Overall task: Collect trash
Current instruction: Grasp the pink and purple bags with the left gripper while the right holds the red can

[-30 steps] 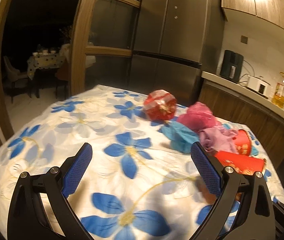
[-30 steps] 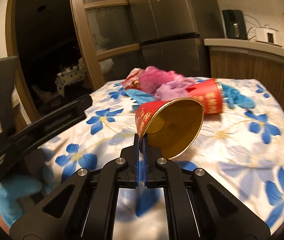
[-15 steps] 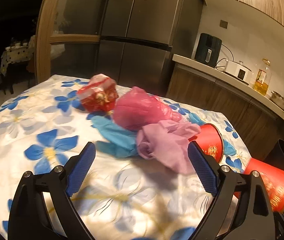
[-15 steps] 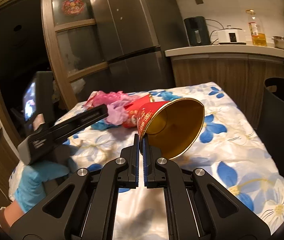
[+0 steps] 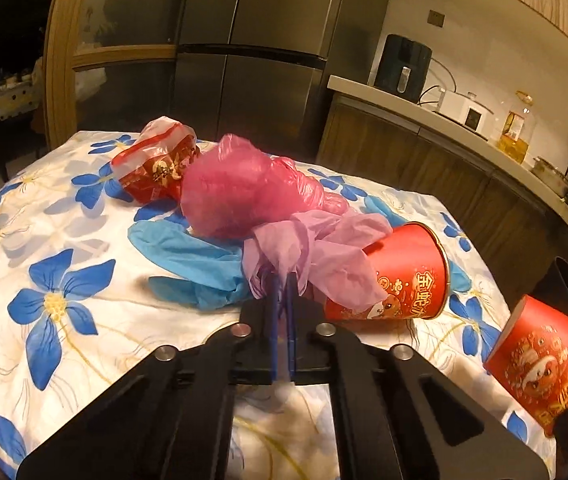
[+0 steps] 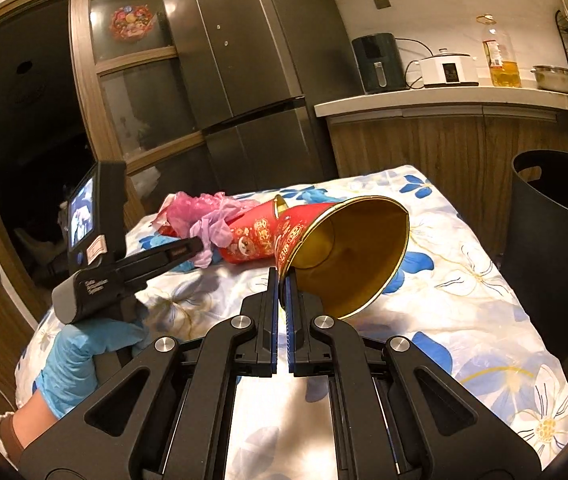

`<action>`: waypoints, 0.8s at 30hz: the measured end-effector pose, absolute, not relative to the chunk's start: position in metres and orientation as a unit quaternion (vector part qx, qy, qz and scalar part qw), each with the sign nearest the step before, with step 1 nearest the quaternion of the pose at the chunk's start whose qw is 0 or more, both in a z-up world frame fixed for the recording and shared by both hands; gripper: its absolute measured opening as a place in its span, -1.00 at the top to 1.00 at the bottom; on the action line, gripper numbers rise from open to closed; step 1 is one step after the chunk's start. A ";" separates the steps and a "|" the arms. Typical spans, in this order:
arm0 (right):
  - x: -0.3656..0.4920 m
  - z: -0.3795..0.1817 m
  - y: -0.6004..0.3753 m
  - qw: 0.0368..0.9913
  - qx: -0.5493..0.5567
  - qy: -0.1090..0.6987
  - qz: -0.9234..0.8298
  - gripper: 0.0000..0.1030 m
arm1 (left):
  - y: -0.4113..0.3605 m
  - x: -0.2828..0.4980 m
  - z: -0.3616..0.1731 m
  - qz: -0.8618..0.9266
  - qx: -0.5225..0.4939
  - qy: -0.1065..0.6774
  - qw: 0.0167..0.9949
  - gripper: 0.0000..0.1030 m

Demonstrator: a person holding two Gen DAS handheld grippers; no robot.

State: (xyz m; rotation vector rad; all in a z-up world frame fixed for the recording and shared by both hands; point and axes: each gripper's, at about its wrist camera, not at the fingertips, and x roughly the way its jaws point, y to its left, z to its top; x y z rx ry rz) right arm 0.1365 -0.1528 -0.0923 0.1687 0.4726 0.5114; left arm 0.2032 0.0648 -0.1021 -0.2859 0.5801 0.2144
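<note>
My left gripper (image 5: pixel 282 280) has its jaws closing tight on a crumpled lilac plastic bag (image 5: pixel 324 256); the blue pads pinch its near edge. The bag drapes over a red paper cup (image 5: pixel 412 276) lying on its side on the floral tablecloth (image 5: pixel 64 280). A pink plastic bag (image 5: pixel 240 196), a blue glove (image 5: pixel 192 260) and a red-and-clear wrapper (image 5: pixel 152 172) lie behind it. My right gripper (image 6: pixel 282 280) is shut on the rim of a second red cup (image 6: pixel 348 256), gold inside, held above the cloth. The left gripper (image 6: pixel 198 245) shows from the side, at the lilac bag (image 6: pixel 214 232).
A black bin (image 6: pixel 556 248) stands off the table's right edge. Behind the table are a dark fridge (image 6: pixel 252 80) and a wooden counter (image 6: pixel 444 100) with appliances and an oil bottle. A hand in a blue glove (image 6: pixel 76 364) holds the left gripper.
The left gripper moved up to the trash pile and its wide-open jaws closed on the lilac bag. The right gripper swung right with its cup, bringing the bin into view.
</note>
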 end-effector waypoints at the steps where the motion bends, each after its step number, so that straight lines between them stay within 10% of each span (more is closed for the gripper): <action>1: 0.136 -0.092 -0.153 0.936 0.083 0.231 0.251 0.94 | 0.066 0.198 -0.101 0.101 -0.143 0.281 0.944 0.98; 24: 0.107 -0.067 -0.178 0.946 0.091 0.196 0.240 0.94 | 0.051 0.110 -0.044 0.043 -0.132 0.203 0.969 0.99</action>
